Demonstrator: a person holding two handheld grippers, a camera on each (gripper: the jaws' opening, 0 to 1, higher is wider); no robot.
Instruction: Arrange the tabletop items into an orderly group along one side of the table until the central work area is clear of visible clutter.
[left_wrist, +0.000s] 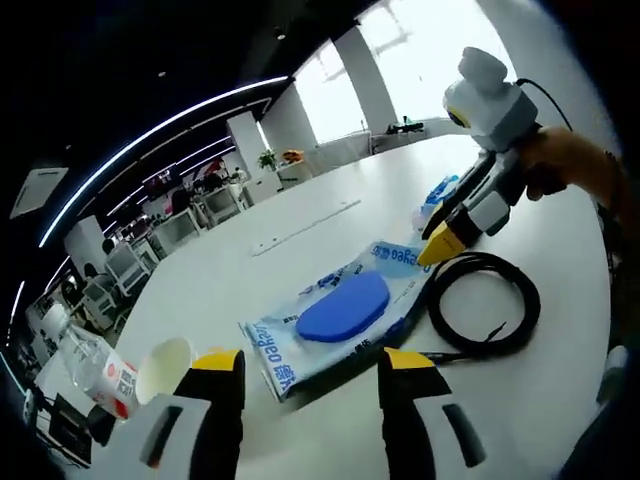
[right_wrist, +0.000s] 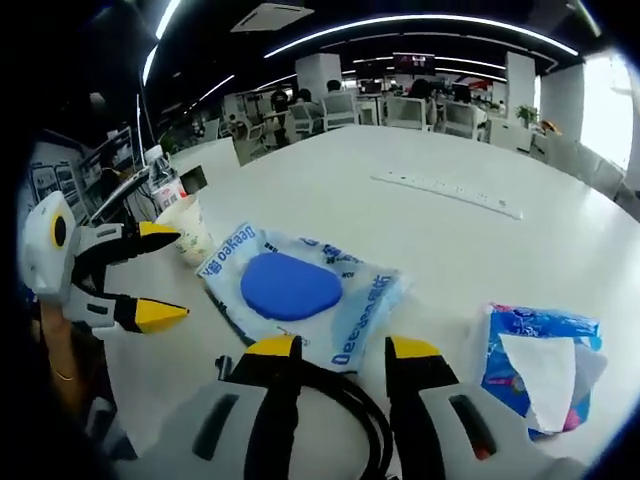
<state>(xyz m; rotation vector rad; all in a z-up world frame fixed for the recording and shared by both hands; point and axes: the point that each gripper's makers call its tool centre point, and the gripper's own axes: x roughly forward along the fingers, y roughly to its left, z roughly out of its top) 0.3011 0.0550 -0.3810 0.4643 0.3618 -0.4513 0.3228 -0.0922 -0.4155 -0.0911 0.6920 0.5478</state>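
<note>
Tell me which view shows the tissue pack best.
The right gripper view: the tissue pack lies close by on the white table, with a tissue sticking out of its blue wrapper. In the left gripper view the tissue pack is only a small blue patch, partly hidden behind the right gripper.

1. We had the left gripper view low at one table (left_wrist: 300, 215) edge, looking across towards the windows.
2. We had the right gripper view near the opposite edge, facing the office chairs.
3. Both shared the blue-pad packet (left_wrist: 345, 310) (right_wrist: 300, 290), close up.
</note>
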